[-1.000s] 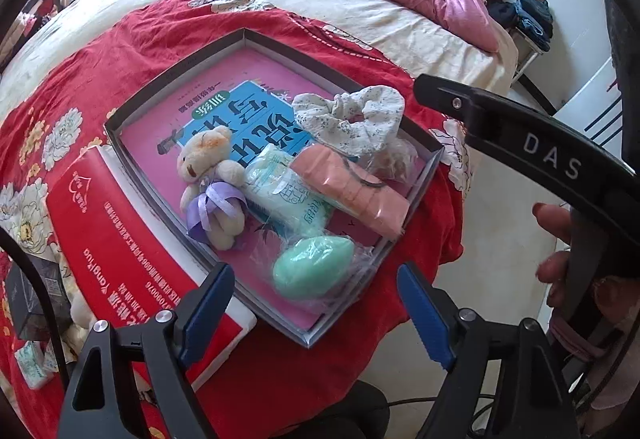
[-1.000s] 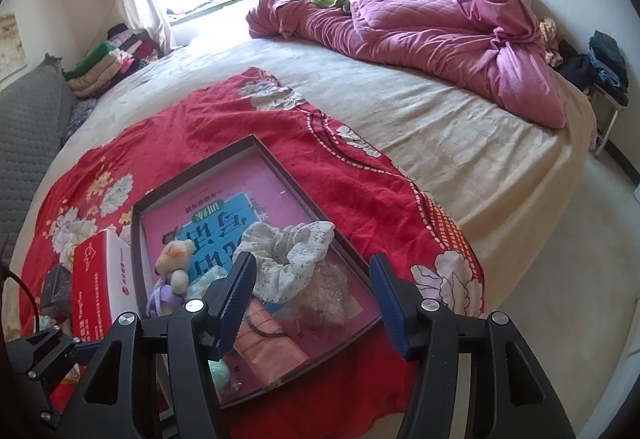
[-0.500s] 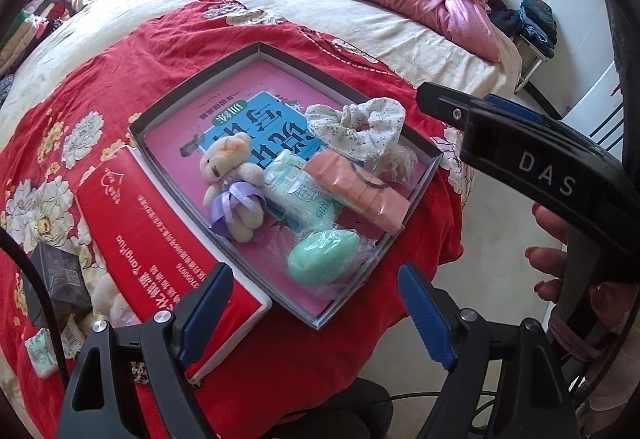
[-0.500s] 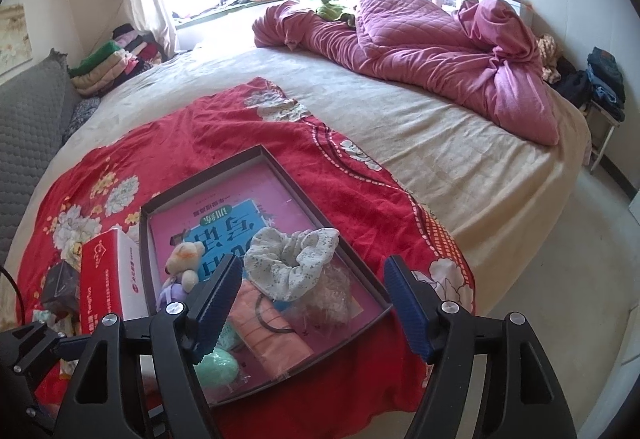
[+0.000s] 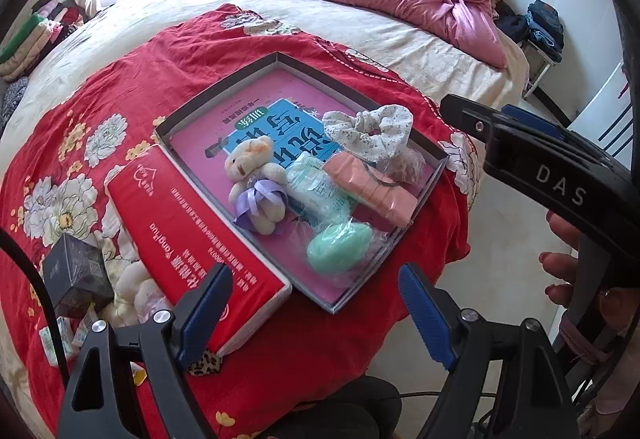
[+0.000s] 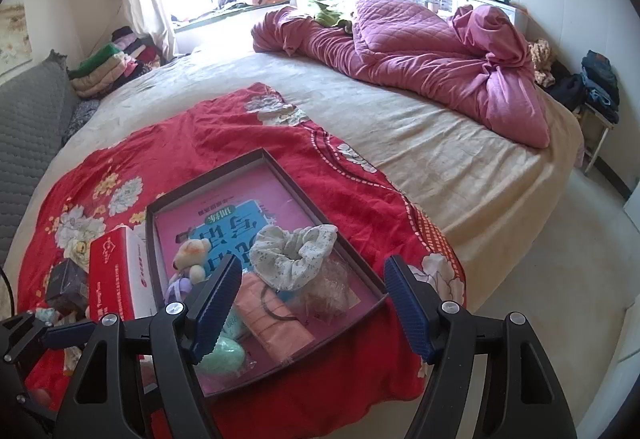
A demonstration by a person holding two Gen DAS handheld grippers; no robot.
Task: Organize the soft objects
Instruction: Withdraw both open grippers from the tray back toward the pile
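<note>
A shallow grey tray (image 5: 216,89) with a pink printed floor lies on a red flowered cloth (image 5: 120,87) at the bed's corner. In it are a small teddy bear (image 5: 256,183) with a lilac bow, a floral scrunchie (image 5: 372,131), a pink ribbed pad (image 5: 372,189), a pale green tissue pack (image 5: 316,187) and a mint egg-shaped sponge (image 5: 338,249) in clear wrap. My left gripper (image 5: 312,291) hovers open above the tray's near corner, holding nothing. My right gripper (image 6: 312,279) also stands open and empty over the tray (image 6: 204,179), above the scrunchie (image 6: 292,255) and the pad (image 6: 272,319).
A red and white carton (image 5: 192,223) lies against the tray's left side, with a small black box (image 5: 76,271) and small packets beyond it. A pink quilt (image 6: 420,51) is heaped at the bed's far side. A hand (image 5: 560,267) grips the right tool. Bare floor lies to the right.
Both grippers have drawn back and up from the tray, so it looks smaller and more of the bed shows. The right gripper's jaws stand wider than a second ago.
</note>
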